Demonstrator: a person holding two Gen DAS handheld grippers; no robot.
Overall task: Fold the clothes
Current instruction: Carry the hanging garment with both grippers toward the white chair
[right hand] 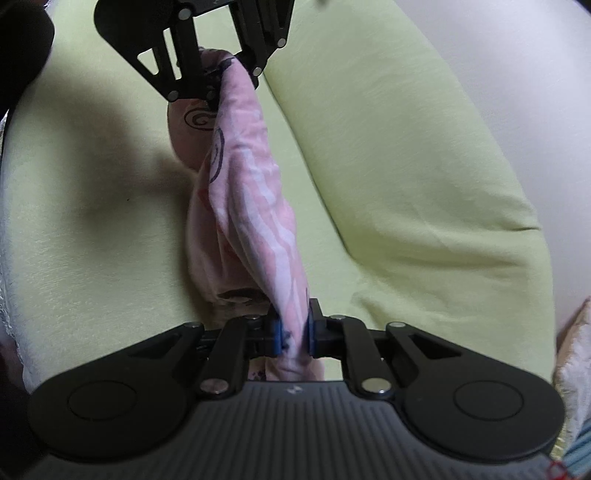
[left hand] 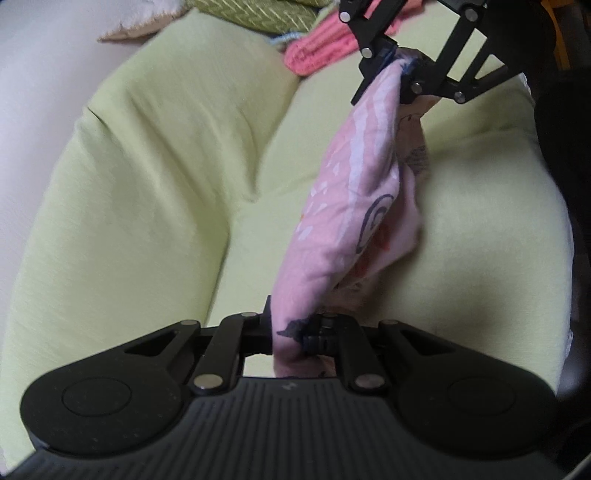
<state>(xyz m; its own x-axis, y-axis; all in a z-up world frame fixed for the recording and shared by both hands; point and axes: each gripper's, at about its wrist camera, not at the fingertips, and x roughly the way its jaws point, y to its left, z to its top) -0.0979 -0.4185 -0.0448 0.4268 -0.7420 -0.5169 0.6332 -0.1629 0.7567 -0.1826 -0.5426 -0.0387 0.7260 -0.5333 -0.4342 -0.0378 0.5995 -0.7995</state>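
Note:
A pink printed garment [left hand: 351, 206] hangs stretched between my two grippers above a light green sofa seat [left hand: 258, 229]. My left gripper [left hand: 291, 332] is shut on one end of it. My right gripper [left hand: 395, 70] shows at the top of the left wrist view, shut on the other end. In the right wrist view my right gripper [right hand: 293, 332] clamps the pink garment [right hand: 251, 192] between blue pads [right hand: 277, 334], and my left gripper [right hand: 221, 74] grips the far end. The cloth sags in a loose fold below the held edge.
The green sofa backrest [left hand: 129, 184] curves along the left, and shows in the right wrist view [right hand: 424, 166] on the right. A coral pink garment [left hand: 317, 48] and a green patterned cushion [left hand: 251, 14] lie at the far end. A white cloth [right hand: 7, 240] lies at the seat's edge.

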